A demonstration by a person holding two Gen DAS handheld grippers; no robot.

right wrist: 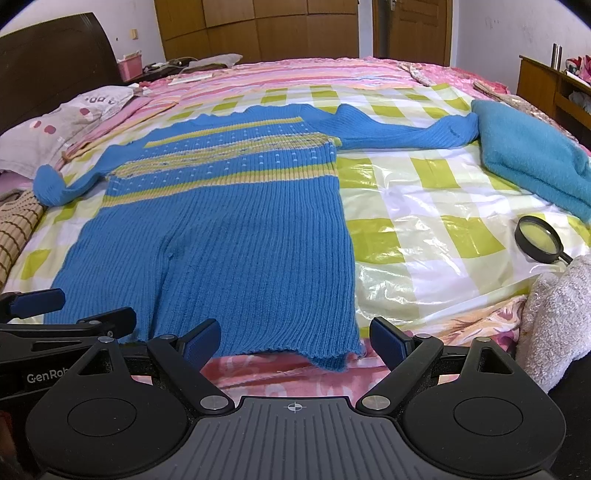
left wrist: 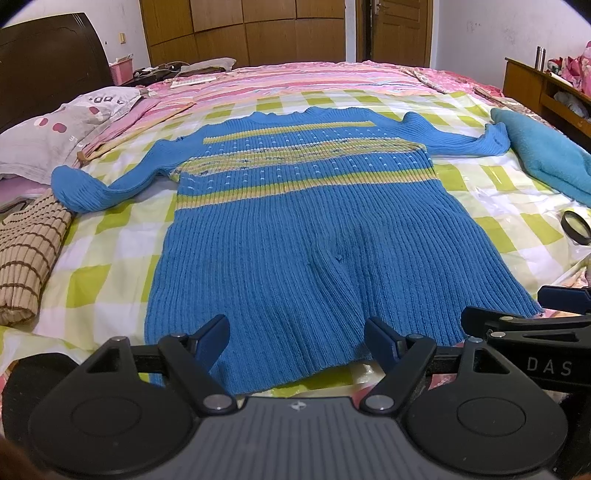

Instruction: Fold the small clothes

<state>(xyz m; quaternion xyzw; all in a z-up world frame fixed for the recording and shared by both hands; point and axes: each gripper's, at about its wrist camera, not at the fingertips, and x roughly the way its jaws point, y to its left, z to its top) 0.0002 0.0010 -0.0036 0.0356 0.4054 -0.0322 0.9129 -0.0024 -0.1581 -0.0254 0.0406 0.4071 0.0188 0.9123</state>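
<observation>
Over the near hem of the blue sweater [left wrist: 295,236], the left wrist view shows the left gripper [left wrist: 295,341] angled downward, its fingers [left wrist: 210,338] spread wide with nothing clamped; the hem lies between and beneath them, and whether a pad touches the knit cannot be told. To the sweater's near right corner the right gripper [left wrist: 517,314] reaches in from the side, its jaws likewise apart. The sweater lies flat, sleeves out, on a green-and-white checked sheet [left wrist: 110,251] spread over the bed [left wrist: 314,77]. Left of the sweater sits a tan striped roll of cloth [left wrist: 29,258], and beyond it a grey pillow [left wrist: 55,136] against the dark headboard [left wrist: 48,59]. Right of the sweater lie a folded teal garment [left wrist: 543,155] and a magnifying glass [left wrist: 577,227]. Wooden wardrobe doors [left wrist: 243,29] stand behind the bed.

Beside the sweater's [right wrist: 221,229] near right corner, the right wrist view shows the right gripper [right wrist: 291,341] tilted down, fingers [right wrist: 388,341] held wide and empty (the corner of the hem lies just inside the gap). Left of it the left gripper [right wrist: 74,310] hovers at the hem. Right of the sweater the magnifying glass [right wrist: 539,240] rests on the checked sheet [right wrist: 424,206], the teal garment [right wrist: 532,155] lies beyond it, and a white fluffy cloth [right wrist: 554,317] sits at the near edge. A wooden shelf unit [right wrist: 554,85] stands farther right; its contents are too small to make out.
</observation>
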